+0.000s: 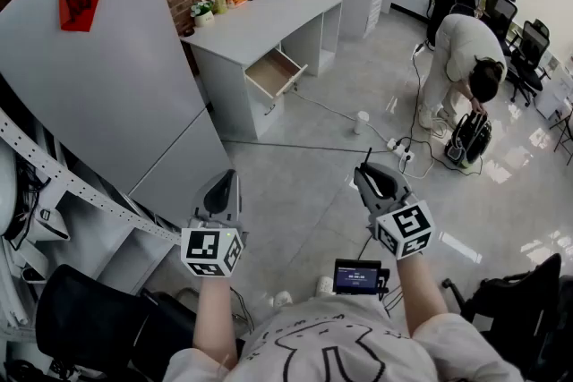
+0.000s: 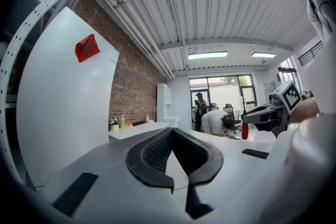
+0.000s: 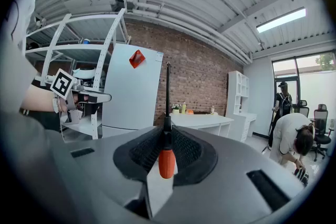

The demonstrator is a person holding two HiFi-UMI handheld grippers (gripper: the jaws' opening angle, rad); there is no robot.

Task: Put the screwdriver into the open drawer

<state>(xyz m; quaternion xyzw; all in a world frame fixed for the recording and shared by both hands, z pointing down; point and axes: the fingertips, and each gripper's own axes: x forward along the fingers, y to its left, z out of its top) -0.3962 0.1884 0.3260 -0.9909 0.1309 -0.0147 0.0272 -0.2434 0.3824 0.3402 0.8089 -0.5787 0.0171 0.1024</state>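
Observation:
A screwdriver [image 3: 166, 157] with an orange handle and a long black shaft stands upright between the jaws of my right gripper [image 3: 166, 131], which is shut on it. In the head view the right gripper [image 1: 372, 177] hangs over the floor with the shaft tip [image 1: 366, 158] poking forward. To its left, my left gripper [image 1: 226, 189] is shut with nothing in it; its pads [image 2: 157, 147] meet at the tip. The open drawer [image 1: 276, 72] juts from the white desk [image 1: 269, 18], far ahead of both grippers.
A tall grey panel [image 1: 107, 76] stands at the left, with white racking [image 1: 63, 183] beside it. A person [image 1: 461, 58] bends over a bag at the back right. Cables and a power strip [image 1: 398, 149] cross the floor near a white cup [image 1: 361, 122]. Black chairs [image 1: 85, 326] flank me.

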